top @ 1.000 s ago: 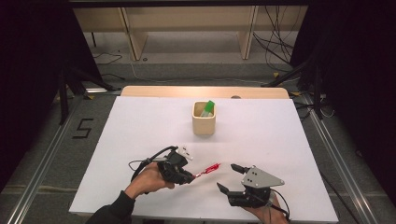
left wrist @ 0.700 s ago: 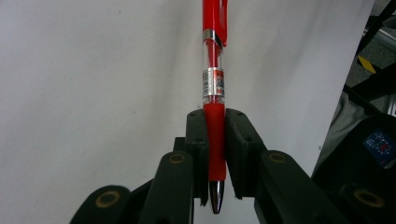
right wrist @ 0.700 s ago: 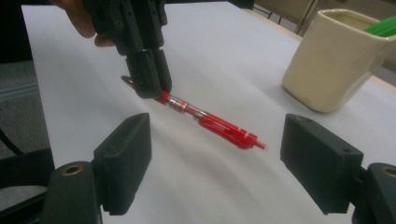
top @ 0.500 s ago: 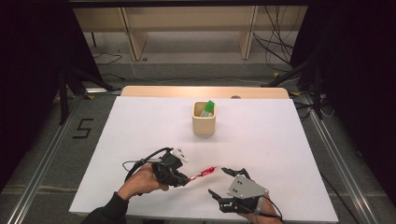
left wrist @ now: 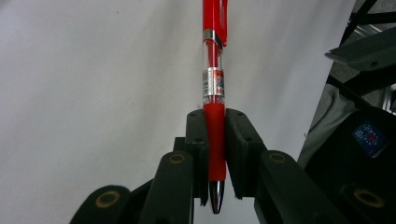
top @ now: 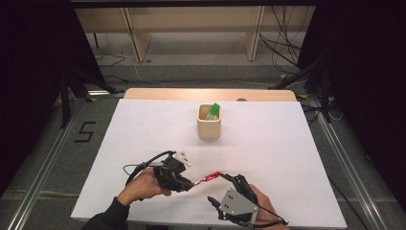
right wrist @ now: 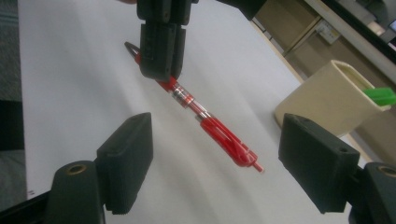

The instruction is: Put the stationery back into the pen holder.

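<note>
Having shifted leftward since earlier, the right gripper brings wide-open jaws beside the red plastic click pen, clamped above the white surface by the left gripper.

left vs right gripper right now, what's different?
The left gripper is shut on the red pen, jaws clamped on its grip end near the tip; the right gripper is open and holds nothing. The left gripper carries the pen clear of the white table; the right gripper's spread jaws frame the pen's clip end without touching it. In the high view the left sits farther from the table's near edge. Both are black, hand-held, two-jaw tools.
</note>
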{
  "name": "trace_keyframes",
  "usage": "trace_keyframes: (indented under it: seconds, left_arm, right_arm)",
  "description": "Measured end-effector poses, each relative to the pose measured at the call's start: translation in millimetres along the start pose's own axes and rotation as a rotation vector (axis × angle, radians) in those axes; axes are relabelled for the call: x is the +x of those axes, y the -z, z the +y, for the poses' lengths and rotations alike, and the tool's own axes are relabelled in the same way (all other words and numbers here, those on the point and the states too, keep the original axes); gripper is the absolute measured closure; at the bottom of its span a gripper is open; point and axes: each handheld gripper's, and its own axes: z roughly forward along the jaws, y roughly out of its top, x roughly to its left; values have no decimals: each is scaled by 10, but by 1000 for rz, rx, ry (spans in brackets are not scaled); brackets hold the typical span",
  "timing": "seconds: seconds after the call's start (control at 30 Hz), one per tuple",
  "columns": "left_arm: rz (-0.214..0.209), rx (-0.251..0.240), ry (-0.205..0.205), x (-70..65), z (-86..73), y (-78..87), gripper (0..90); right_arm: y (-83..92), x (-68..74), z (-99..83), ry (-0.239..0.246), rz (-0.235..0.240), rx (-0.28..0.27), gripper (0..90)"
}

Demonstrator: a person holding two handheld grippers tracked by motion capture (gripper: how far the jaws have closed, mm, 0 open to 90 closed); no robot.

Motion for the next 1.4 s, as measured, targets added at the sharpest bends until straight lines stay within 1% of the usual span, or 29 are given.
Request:
trace_keyframes:
  seconds: [0.03,0.17,0.23,0.37,0.4,0.47,0.5,0.53,0.6,0.63,0.67,0.7,0.73,0.77,0.87,0.9,0.93,0.97,1.0,1.07,1.2,1.27,1.37,1.4]
  left_arm:
    - [0,-2,-1,-5,2,0,799]
    - [-3,6,-12,-19,11,11,799]
    - [-3,7,-17,-27,12,14,799]
    - [-6,12,-24,-41,17,19,799]
    - [-7,14,-26,-43,19,21,799]
    - [-8,13,-27,-47,20,21,799]
    - [-9,12,-26,-45,22,22,799]
    - [-9,13,-26,-44,22,22,799]
    - [-9,16,-27,-44,21,24,799]
    - [-10,14,-28,-48,20,25,799]
    - [-11,13,-28,-52,22,26,799]
    - [-10,13,-29,-56,25,28,799]
    - [-10,11,-28,-58,26,30,799]
    - [-12,12,-30,-60,28,32,799]
    - [-14,14,-30,-65,29,33,799]
    - [-13,15,-29,-67,31,32,799]
    - [-13,17,-29,-68,33,29,799]
    - [-15,19,-30,-70,33,29,799]
    - [-16,19,-31,-71,34,27,799]
    - [-18,17,-28,-77,36,21,799]
    - [-24,20,-27,-89,42,16,799]
    - [-25,22,-30,-95,44,14,799]
    - [-25,22,-30,-103,50,8,799]
    - [-25,22,-32,-102,52,6,799]
  right_arm:
    - [-13,16,9,23,-6,6,275]
    - [-83,104,40,140,-31,30,295]
    - [-124,147,47,188,-42,42,302]
    - [-192,228,44,290,-89,62,336]
    - [-207,243,41,322,-95,71,344]
    - [-242,266,38,377,-123,81,360]
    - [-275,295,25,430,-144,97,379]
    - [-275,295,25,430,-144,97,379]
    - [-305,323,15,460,-172,120,397]
    - [-333,331,4,503,-177,121,419]
    - [-333,331,4,503,-177,121,419]
    - [-350,350,-5,529,-194,130,438]
    - [-350,350,-5,529,-194,130,438]
    - [-356,349,-7,540,-189,132,449]
    - [-367,358,-11,542,-198,134,482]
    - [-372,355,-10,557,-206,136,496]
    - [-377,361,-14,560,-214,141,511]
    - [-383,358,-17,580,-220,141,525]
    - [-391,366,-23,575,-219,143,540]
    - [-410,383,-34,620,-220,148,575]
    - [-431,406,-40,629,-226,152,598]
    - [-441,406,-40,648,-230,161,617]
    - [-452,410,-42,653,-241,158,653]
    - [-454,410,-41,661,-243,153,664]
